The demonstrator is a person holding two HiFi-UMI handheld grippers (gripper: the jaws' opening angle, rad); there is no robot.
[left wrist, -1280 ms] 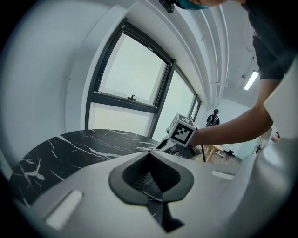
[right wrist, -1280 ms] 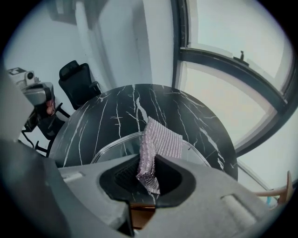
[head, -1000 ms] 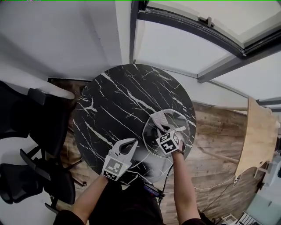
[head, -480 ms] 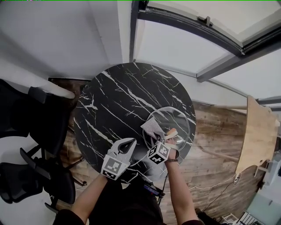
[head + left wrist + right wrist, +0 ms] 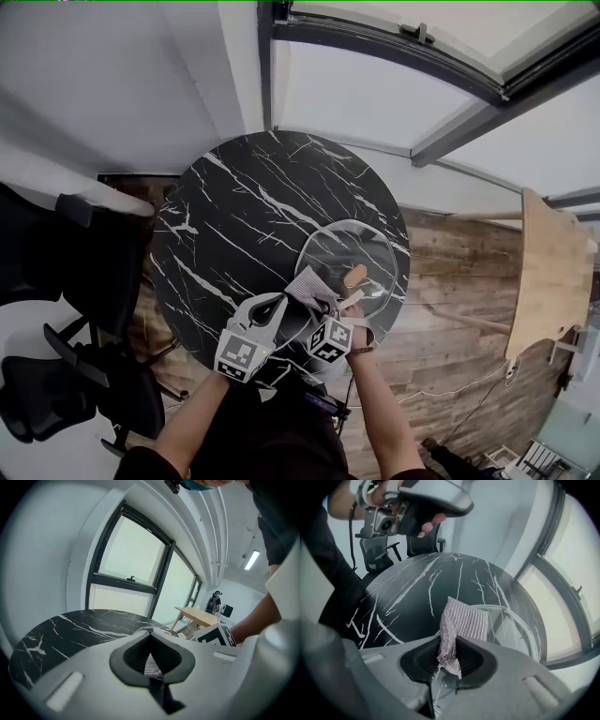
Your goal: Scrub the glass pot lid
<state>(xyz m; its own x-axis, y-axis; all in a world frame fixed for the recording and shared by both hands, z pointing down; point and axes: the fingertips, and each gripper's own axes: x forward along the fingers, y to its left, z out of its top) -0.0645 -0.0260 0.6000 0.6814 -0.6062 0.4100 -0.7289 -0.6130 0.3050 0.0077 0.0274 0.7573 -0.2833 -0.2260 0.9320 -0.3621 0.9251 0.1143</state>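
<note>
1. We look down on a round black marble tabletop (image 5: pixel 244 206). The glass pot lid (image 5: pixel 361 246) lies on it toward the 4 o'clock edge, with its brown knob (image 5: pixel 354 277) uppermost.
2. The right tool (image 5: pixel 315 305) points steeply down at the lid's 8 o'clock rim. Its jaws are clamped on a silvery mesh scrubbing cloth (image 5: pixel 307 283). In the right gripper view the cloth's free end rises from between the jaws and overlaps the lid's rim. We cannot tell whether cloth and glass touch.
3. The left tool (image 5: pixel 277 305) sits over the tabletop's 6 o'clock edge, just beside the right tool at its 9 o'clock. Its jaws are together and grip nothing. In the left gripper view a sliver of the mesh cloth shows through the hollow behind the tips.
4. A black office chair (image 5: pixel 56 394) stands on the floor at the tabletop's 8 o'clock. A pale wooden desk (image 5: pixel 544 281) stands at its 3 o'clock, well apart.
</note>
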